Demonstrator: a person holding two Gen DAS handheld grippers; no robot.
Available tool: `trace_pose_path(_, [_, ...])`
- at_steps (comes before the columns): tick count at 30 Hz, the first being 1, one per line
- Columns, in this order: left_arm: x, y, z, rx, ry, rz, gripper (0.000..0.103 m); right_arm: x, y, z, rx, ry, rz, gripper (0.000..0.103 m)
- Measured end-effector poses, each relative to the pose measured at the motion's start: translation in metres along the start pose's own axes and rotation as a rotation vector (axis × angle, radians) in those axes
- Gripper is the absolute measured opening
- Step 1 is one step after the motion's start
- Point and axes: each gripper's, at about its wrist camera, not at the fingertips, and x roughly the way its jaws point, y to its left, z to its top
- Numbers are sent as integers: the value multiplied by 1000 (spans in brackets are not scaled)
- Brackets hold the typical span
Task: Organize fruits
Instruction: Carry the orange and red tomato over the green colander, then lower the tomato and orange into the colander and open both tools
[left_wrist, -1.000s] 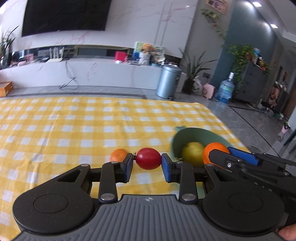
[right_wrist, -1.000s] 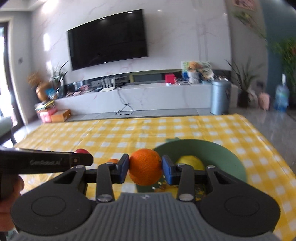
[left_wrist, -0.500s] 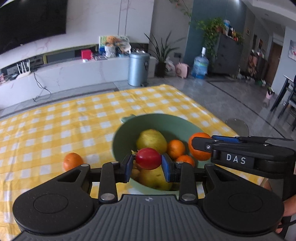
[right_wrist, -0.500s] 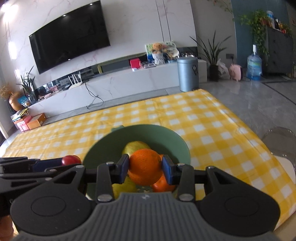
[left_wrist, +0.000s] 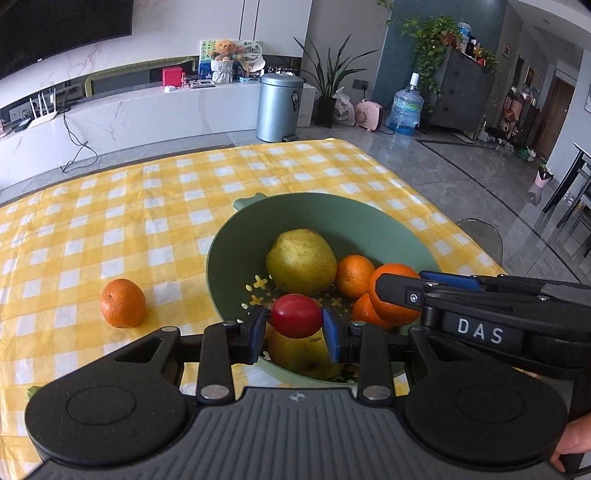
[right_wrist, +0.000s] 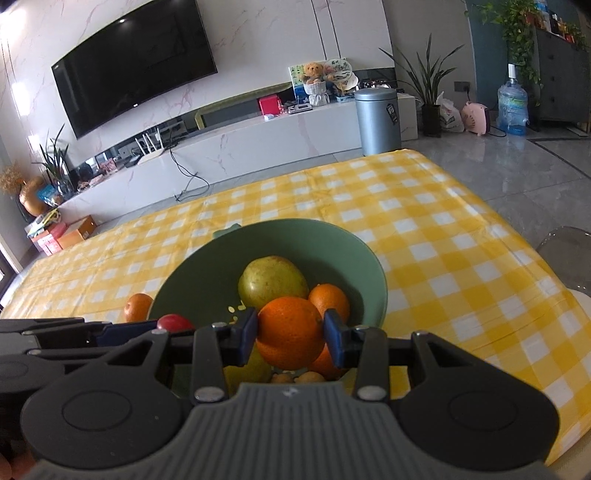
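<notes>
Above the round green plastic bowl (left_wrist: 369, 225), the left tool (left_wrist: 296, 328) grips a small red fruit (left_wrist: 296, 315) and the right tool (right_wrist: 290, 338) a round orange (right_wrist: 288, 328), both poised for release. One loose orange (left_wrist: 123, 303) awaits on the table (left_wrist: 110, 221).

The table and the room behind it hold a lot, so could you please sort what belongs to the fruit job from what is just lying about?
Job:
- red fruit in the left gripper
- orange in the right gripper
- green bowl holding a pear
- loose orange on the tablecloth

Lying about:
- bin
- water bottle
- teddy bear
- TV
</notes>
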Motion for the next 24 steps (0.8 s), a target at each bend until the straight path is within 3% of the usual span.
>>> trace_pose_path(16, [8,-1,-1,14,18,13,37,12,-1,-1,13,53,-44,38])
trace_pose_path(21, [6,1,-2,5,5,14,44,12,-1,0,19,54,-49,38])
trace_pose_path(24, [2,4,-1,-2,-6,15,47,11,-2,-1,28,46,-48,44])
